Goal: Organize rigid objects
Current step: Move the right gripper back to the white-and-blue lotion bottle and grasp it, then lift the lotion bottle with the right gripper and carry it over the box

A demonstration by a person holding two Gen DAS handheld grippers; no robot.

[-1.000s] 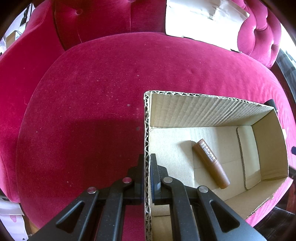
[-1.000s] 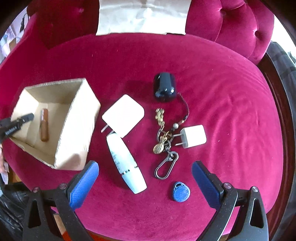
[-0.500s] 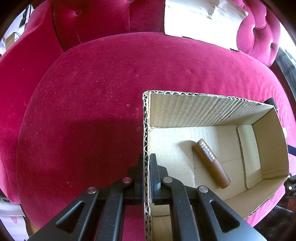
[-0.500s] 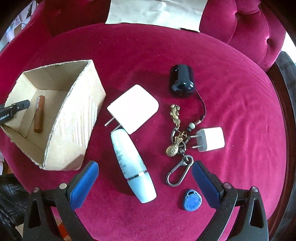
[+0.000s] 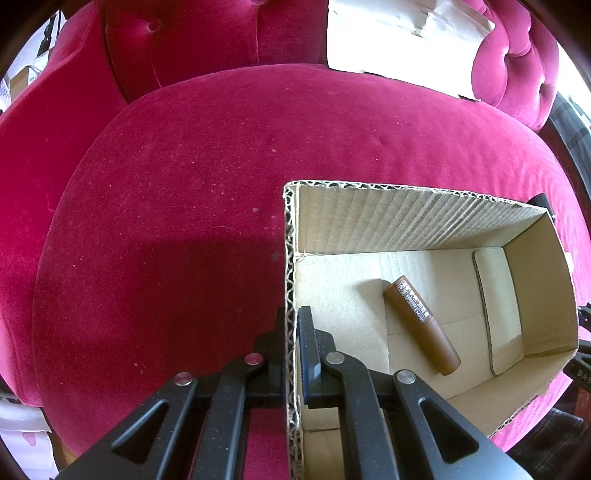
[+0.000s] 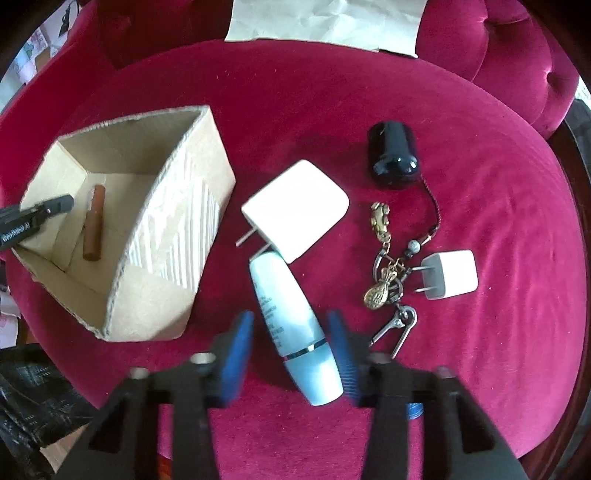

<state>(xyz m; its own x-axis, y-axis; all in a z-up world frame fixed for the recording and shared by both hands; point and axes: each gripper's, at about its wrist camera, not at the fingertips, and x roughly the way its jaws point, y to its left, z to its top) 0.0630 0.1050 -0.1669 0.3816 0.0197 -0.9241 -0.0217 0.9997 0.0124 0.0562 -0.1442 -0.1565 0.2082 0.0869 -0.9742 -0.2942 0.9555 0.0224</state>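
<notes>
In the right wrist view a pale blue bottle [image 6: 280, 291] lies on the red velvet seat [image 6: 332, 110]. My right gripper [image 6: 290, 319] straddles its capped end and its jaws are closing. The right pad is at the bottle and a small gap shows at the left pad. My left gripper [image 5: 291, 321] is shut on the near wall of the open cardboard box [image 5: 406, 221], one finger inside and one outside. A brown tube [image 5: 421, 328] lies on the box floor. The box [image 6: 177, 221] sits left of the bottle.
A large white charger [image 6: 295, 210] touches the bottle's far end. To the right lie a black case [image 6: 393, 155], a keychain with a carabiner [image 6: 384, 266] and a small white charger [image 6: 450, 273]. White paper [image 6: 325, 22] leans on the tufted backrest.
My right gripper came down over the pale blue bottle and its jaws swung in from wide apart to either side of it. The left gripper and the box stayed put.
</notes>
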